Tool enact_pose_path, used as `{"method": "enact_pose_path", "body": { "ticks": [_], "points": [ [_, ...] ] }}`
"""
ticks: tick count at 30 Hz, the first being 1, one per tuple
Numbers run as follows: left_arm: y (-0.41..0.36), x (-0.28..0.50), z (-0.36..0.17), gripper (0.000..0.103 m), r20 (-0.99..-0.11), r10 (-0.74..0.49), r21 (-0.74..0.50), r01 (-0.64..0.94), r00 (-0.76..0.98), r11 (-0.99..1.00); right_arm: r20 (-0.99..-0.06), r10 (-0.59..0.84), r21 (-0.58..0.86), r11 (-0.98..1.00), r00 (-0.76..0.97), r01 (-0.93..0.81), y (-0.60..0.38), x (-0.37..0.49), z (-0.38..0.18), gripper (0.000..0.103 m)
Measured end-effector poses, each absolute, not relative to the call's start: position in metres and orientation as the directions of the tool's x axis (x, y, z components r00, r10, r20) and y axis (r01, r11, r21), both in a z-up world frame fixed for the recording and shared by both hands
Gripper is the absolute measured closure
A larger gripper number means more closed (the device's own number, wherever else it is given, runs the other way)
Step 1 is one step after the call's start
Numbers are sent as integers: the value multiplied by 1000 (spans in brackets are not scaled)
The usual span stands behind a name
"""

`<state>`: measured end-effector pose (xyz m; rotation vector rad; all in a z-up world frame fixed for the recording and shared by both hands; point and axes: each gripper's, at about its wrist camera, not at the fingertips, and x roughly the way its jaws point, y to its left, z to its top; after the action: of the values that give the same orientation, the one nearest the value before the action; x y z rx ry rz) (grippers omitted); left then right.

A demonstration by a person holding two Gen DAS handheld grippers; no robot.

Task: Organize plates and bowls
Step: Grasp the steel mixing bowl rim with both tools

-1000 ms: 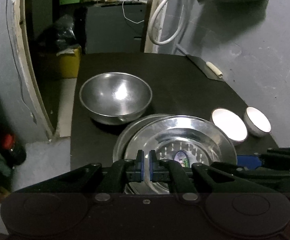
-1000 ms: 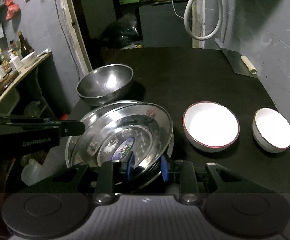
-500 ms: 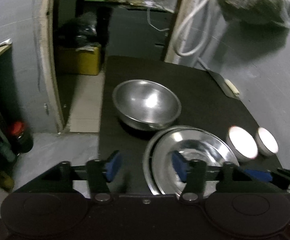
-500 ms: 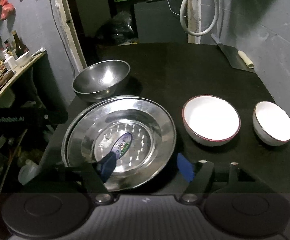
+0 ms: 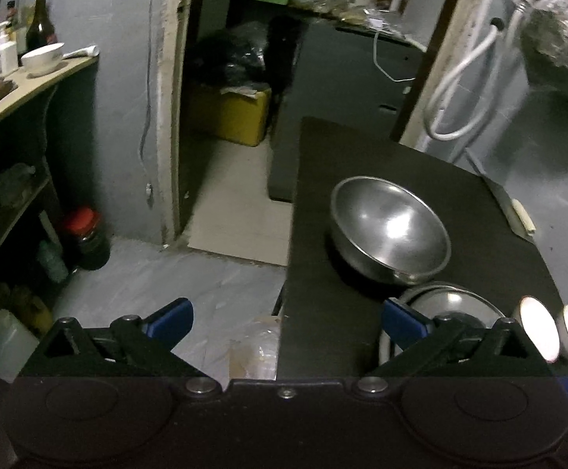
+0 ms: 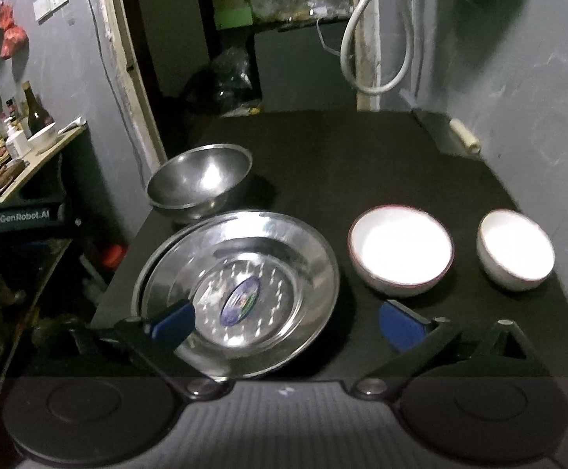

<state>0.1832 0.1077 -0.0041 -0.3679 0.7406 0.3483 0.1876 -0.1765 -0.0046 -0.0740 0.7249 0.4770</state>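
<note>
Two steel plates (image 6: 240, 285) lie stacked on the black table (image 6: 362, 164), the top one with a sticker in its middle. A steel bowl (image 6: 199, 181) stands behind them; it also shows in the left wrist view (image 5: 389, 230). A larger white bowl (image 6: 400, 254) and a smaller white bowl (image 6: 515, 248) stand to the right of the plates. My right gripper (image 6: 285, 322) is open and empty above the plates' near edge. My left gripper (image 5: 285, 318) is open and empty, off the table's left edge, with the plates (image 5: 440, 305) behind its right finger.
A cleaver (image 6: 446, 135) lies at the table's far right by the grey wall. A white hose (image 6: 373, 47) hangs on the wall behind. A wooden shelf (image 5: 18, 90) with bottles and a bowl stands to the left. A red-capped jar (image 5: 86, 238) is on the floor.
Both grippers opened and let go of the top plate, which now lies flat on the lower one. Both pulled back; the left one swung left, off the table.
</note>
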Motion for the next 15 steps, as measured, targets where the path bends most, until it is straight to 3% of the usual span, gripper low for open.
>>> {"method": "enact_pose_path", "body": {
  "ticks": [11, 15],
  "points": [
    [140, 227, -2, 1, -660, 165, -253, -424, 733, 870, -552, 404, 70, 894, 729, -443, -141, 254, 21, 0],
    [141, 251, -1, 1, -645, 152, -255, -399, 749, 881, -559, 415, 54, 882, 718, -468, -115, 282, 15, 0]
  ]
}}
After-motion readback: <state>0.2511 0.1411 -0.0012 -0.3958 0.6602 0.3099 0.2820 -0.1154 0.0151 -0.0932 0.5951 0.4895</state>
